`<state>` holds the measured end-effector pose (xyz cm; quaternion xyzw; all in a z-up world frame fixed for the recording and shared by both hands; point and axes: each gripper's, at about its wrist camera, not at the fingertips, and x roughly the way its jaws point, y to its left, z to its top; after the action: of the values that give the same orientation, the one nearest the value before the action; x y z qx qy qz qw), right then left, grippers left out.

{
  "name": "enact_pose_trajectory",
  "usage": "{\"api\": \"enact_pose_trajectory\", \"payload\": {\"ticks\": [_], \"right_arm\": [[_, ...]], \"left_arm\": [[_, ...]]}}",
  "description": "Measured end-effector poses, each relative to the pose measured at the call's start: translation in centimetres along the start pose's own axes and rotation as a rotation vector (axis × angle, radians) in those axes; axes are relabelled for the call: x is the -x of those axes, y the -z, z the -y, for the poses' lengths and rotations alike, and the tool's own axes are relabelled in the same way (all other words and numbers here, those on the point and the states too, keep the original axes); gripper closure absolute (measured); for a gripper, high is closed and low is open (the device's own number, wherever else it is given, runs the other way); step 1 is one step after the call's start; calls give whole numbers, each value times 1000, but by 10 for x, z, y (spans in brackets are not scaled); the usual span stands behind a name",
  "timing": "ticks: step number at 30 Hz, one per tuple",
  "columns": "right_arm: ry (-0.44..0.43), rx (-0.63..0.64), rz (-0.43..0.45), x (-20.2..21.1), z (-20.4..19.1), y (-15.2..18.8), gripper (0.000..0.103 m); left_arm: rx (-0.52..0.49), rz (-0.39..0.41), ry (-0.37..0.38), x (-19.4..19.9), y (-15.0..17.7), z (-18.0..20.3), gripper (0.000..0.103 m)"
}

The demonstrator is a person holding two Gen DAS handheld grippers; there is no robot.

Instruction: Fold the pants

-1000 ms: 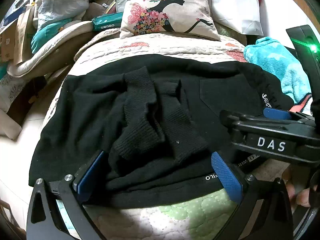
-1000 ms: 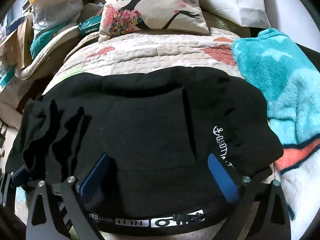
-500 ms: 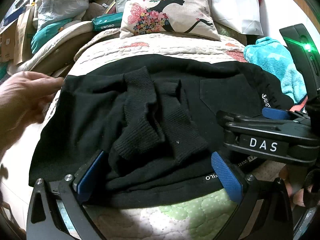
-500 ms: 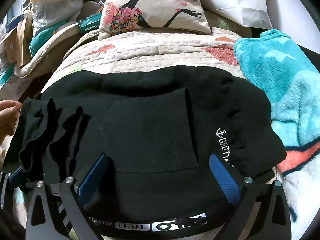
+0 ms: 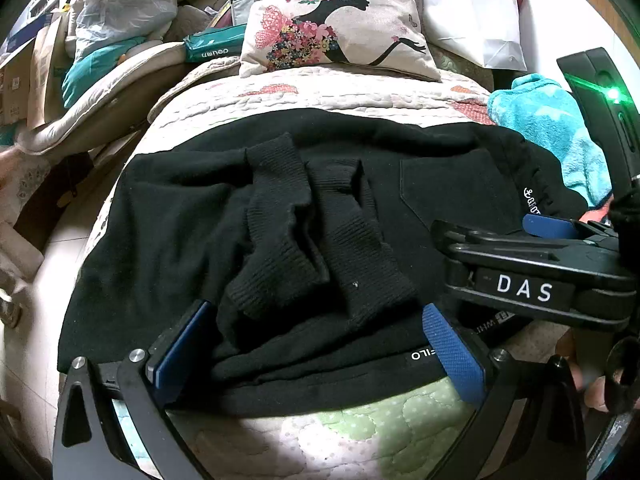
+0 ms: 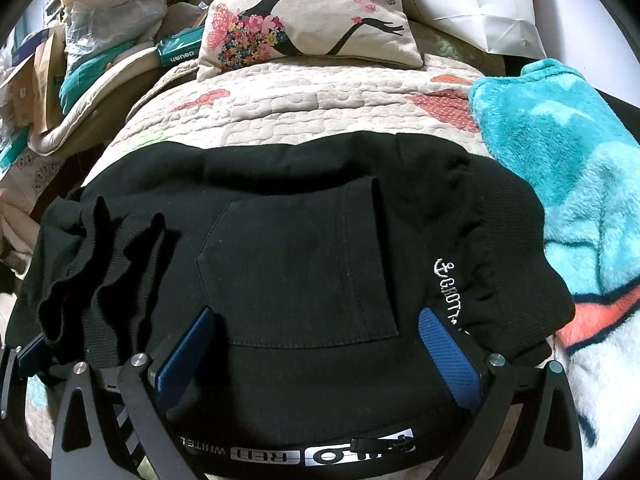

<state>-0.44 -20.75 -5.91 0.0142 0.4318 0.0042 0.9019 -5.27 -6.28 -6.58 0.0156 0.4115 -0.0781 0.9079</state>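
Observation:
Black pants (image 5: 180, 232) lie folded on a quilted bed, ribbed cuffs (image 5: 280, 248) bunched on top at the left half. In the right wrist view the pants (image 6: 296, 264) show a back pocket and white embroidered lettering (image 6: 450, 292). My left gripper (image 5: 316, 344) is open, its blue pads either side of the near edge by the cuffs. My right gripper (image 6: 316, 352) is open over the waistband end; it also shows in the left wrist view (image 5: 532, 276), close on the right. Neither grips cloth.
A floral pillow (image 5: 332, 20) and white bag (image 5: 476, 12) lie at the bed's head. A teal fleece blanket (image 6: 560, 168) lies right of the pants. Bags and boxes (image 5: 104, 28) pile up at the left. Quilt (image 5: 344, 436) shows near me.
A bare hand that reached in from the left half a second ago has withdrawn to the frame's edge. Both grippers have stayed nearly still and open.

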Motion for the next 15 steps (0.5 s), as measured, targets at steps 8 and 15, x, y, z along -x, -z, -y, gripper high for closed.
{"api": "enact_pose_trajectory", "payload": {"ticks": [8, 15], "right_arm": [[3, 1, -1, -1, 0, 0, 0], [4, 3, -1, -1, 0, -1, 0]], "left_arm": [[0, 0, 0, 0, 0, 0, 0], [0, 1, 0, 0, 0, 0, 0]]}}
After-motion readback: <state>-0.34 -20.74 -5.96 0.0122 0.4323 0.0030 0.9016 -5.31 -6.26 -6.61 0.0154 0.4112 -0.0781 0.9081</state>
